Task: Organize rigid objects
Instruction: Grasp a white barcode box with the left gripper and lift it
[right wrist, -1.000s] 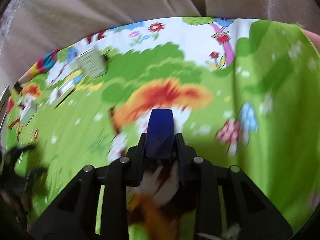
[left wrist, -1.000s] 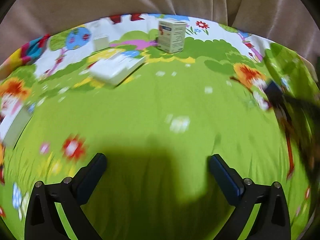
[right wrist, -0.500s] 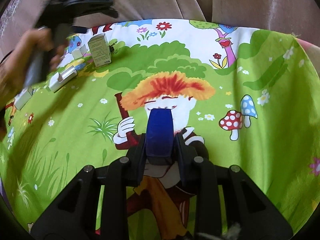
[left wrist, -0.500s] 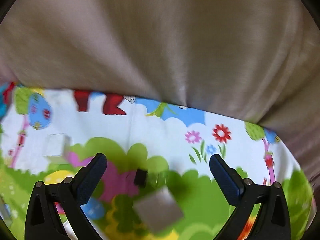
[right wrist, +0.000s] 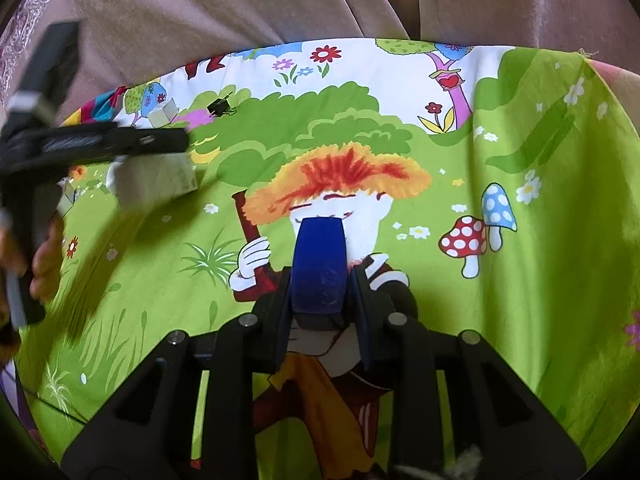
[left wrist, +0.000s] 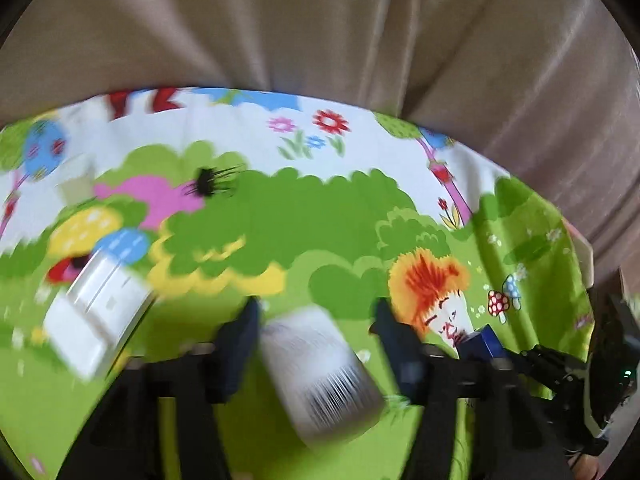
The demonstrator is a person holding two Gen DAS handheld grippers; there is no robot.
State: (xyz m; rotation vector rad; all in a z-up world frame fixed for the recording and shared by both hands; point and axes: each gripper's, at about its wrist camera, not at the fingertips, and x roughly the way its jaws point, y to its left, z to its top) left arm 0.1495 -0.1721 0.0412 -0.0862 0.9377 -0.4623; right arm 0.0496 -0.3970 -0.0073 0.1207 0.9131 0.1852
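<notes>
My left gripper (left wrist: 316,316) is open around a white carton with a barcode (left wrist: 320,372); the carton sits between the fingers with gaps on both sides, and the view is blurred. The right wrist view shows that gripper (right wrist: 120,142) over the carton (right wrist: 154,178). My right gripper (right wrist: 318,276) is shut on a blue block (right wrist: 318,268) and hangs over the cartoon cloth; the left wrist view shows the block (left wrist: 480,342) at the right. A flat white box (left wrist: 96,316) lies left of the carton.
A black binder clip (left wrist: 210,184) lies at the back on the bright cartoon tablecloth (right wrist: 520,280). A small pale cube (right wrist: 162,112) stands at the far left back. A beige curtain (left wrist: 320,32) hangs behind the table.
My left gripper has tilted down from the curtain to the table and come over the white carton, which now lies between its fingers. The right gripper has stayed put, still holding the blue block.
</notes>
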